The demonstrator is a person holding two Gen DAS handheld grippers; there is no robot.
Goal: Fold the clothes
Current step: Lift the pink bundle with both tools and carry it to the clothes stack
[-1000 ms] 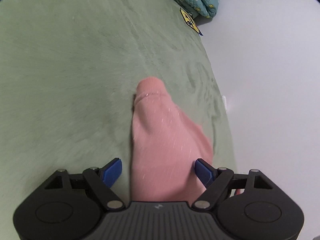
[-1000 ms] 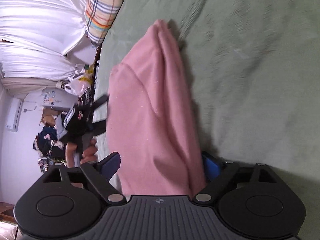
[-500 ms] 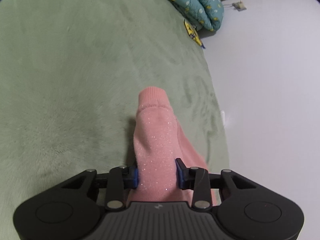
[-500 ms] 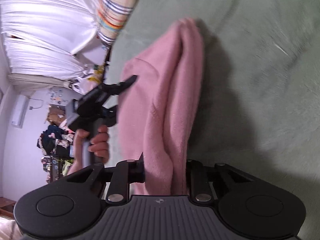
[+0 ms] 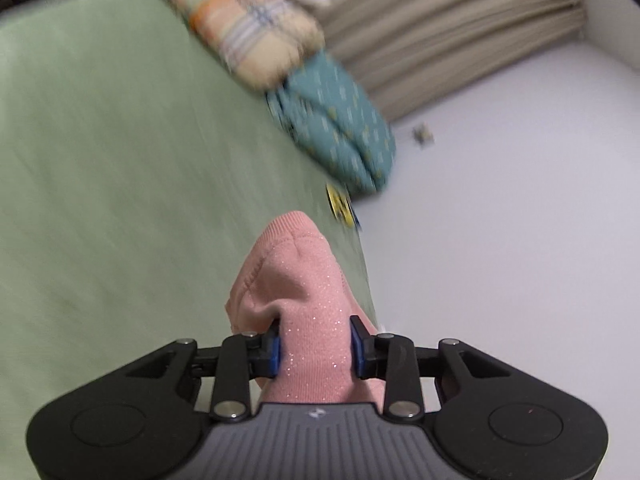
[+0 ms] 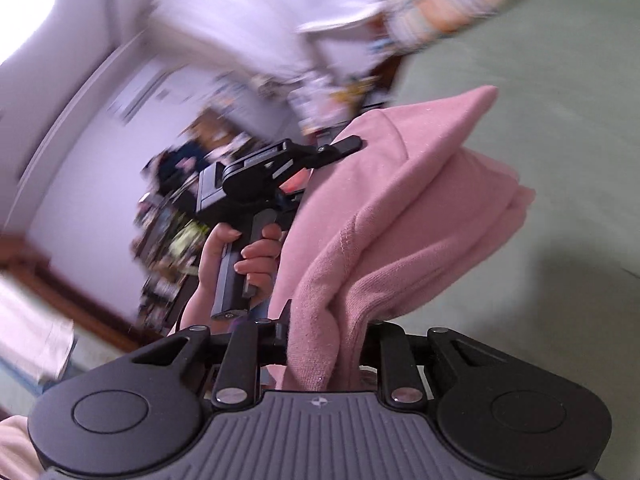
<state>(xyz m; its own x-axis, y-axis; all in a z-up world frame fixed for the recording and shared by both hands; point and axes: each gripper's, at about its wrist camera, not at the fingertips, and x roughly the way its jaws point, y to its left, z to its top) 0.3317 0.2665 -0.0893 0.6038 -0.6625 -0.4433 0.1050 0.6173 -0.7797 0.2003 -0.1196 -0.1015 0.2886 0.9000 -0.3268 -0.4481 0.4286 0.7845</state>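
Observation:
A pink sweater hangs lifted above the green bed sheet. My left gripper is shut on a bunched cuff or sleeve end of it, blue pads pressing both sides. In the right wrist view the sweater drapes in thick folds, and my right gripper is shut on another bunched part. There the left gripper also shows, held by a hand, its tip against the sweater's far edge. Both views are motion-blurred.
A plaid pillow and a teal patterned pillow lie at the head of the bed, with a small yellow item by the bed edge. Beige curtains and a pale wall are beyond. The room's far side in the right wrist view holds blurred clutter.
Both grippers went from open around the sweater to shut on it, then lifted it off the sheet. The left view rose and swung toward the pillows.

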